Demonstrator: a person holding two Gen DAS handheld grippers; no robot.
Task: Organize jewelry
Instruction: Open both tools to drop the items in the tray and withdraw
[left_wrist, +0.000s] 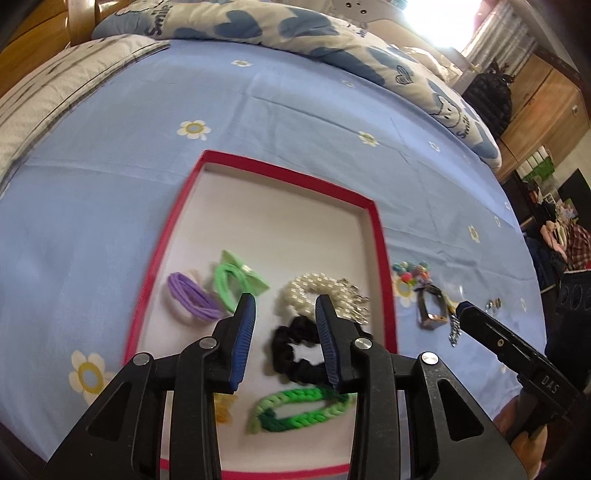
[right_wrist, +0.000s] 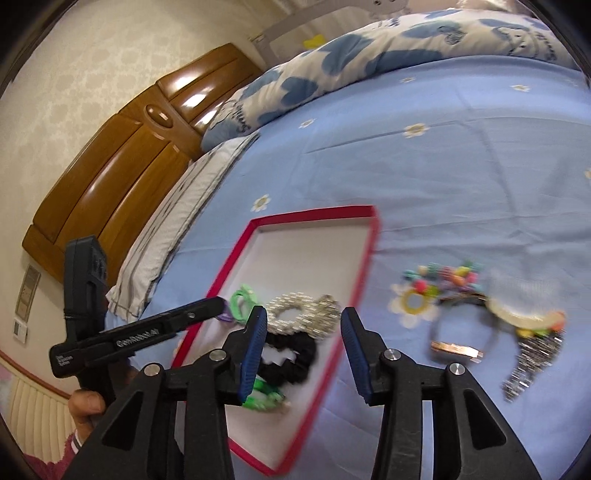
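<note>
A red-rimmed white tray (left_wrist: 380, 236) lies on the blue bedsheet and holds a purple hair tie (left_wrist: 192, 301), a light green bow tie (left_wrist: 236, 280), a pearl bracelet (left_wrist: 314, 295), a black scrunchie (left_wrist: 291, 349) and a green braided band (left_wrist: 299, 408). My left gripper (left_wrist: 286, 314) is open and empty above the tray. Right of the tray lie a colourful bead bracelet (right_wrist: 447, 277), a dark bangle (right_wrist: 456, 341) and a silver tassel piece (right_wrist: 532, 358). My right gripper (right_wrist: 303, 321) is open and empty over the tray's (right_wrist: 360, 284) right rim.
A heart-print duvet (left_wrist: 295, 29) is bunched along the far side of the bed. A striped pillow (right_wrist: 181, 218) and a wooden headboard (right_wrist: 122, 155) stand to the left. A black bag (left_wrist: 491, 99) and shelves are beyond the bed's right edge.
</note>
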